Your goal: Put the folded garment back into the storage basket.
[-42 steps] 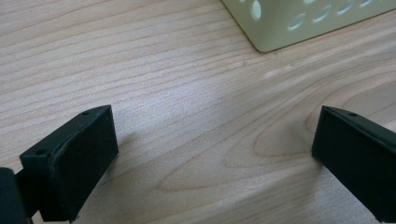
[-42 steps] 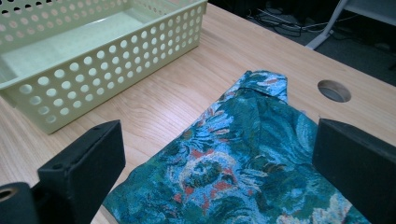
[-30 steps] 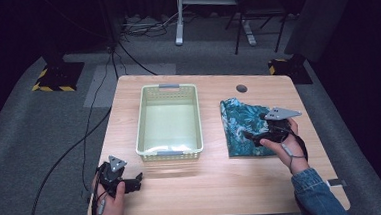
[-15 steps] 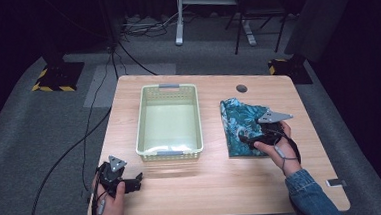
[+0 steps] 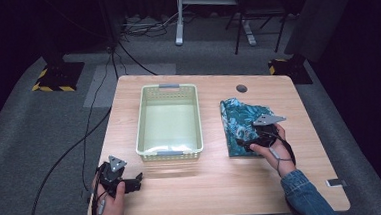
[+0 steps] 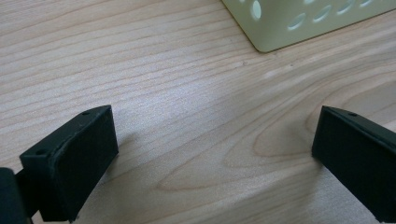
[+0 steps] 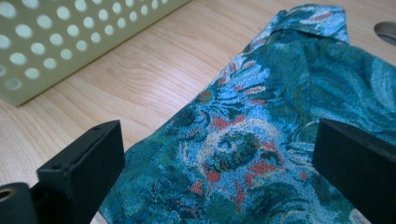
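Over the folded cloth [image 7: 261, 140], right gripper [image 7: 219, 163] fingers wide, perhaps touching it, left gripper [image 6: 210, 158] wide, empty.

Dark studio-like lab, floor cables [image 5: 96, 120], hazard-striped stand bases [image 5: 59, 78]

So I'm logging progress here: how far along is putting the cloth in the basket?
Nothing looks done yet: the basket is empty and the folded cloth lies flat on the table beside it. In hand: the right claw is open over the cloth, not gripping. The left claw rests open over bare wood. Left, probably: grip, lift, and place it in the basket.
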Motion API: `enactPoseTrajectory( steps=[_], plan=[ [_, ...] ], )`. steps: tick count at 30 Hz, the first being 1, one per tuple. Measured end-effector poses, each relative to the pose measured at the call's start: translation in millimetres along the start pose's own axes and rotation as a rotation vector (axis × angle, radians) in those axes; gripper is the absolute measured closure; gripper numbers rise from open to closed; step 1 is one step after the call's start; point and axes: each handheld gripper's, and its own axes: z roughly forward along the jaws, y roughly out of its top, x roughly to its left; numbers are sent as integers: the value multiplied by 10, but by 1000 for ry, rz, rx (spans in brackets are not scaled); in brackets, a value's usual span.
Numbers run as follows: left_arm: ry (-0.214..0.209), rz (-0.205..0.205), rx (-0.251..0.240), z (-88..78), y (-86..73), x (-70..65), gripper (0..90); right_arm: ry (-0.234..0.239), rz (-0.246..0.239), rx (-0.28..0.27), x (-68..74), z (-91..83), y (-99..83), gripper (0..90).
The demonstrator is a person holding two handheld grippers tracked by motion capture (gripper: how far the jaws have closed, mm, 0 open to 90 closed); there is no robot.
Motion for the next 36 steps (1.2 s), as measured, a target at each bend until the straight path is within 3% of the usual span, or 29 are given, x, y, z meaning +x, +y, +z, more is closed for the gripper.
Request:
enactPoseTrajectory(
  steps=[14,18,36],
  plan=[
    [0,0,1,-1,0,0,2,8,6,34,14,115,-71,21],
    [0,0,1,-1,1,0,2,33,-7,75,66,221,-104,18],
    [0,0,1,-1,0,0,2,53,-28,145,108,356,-180,12]
  ],
)
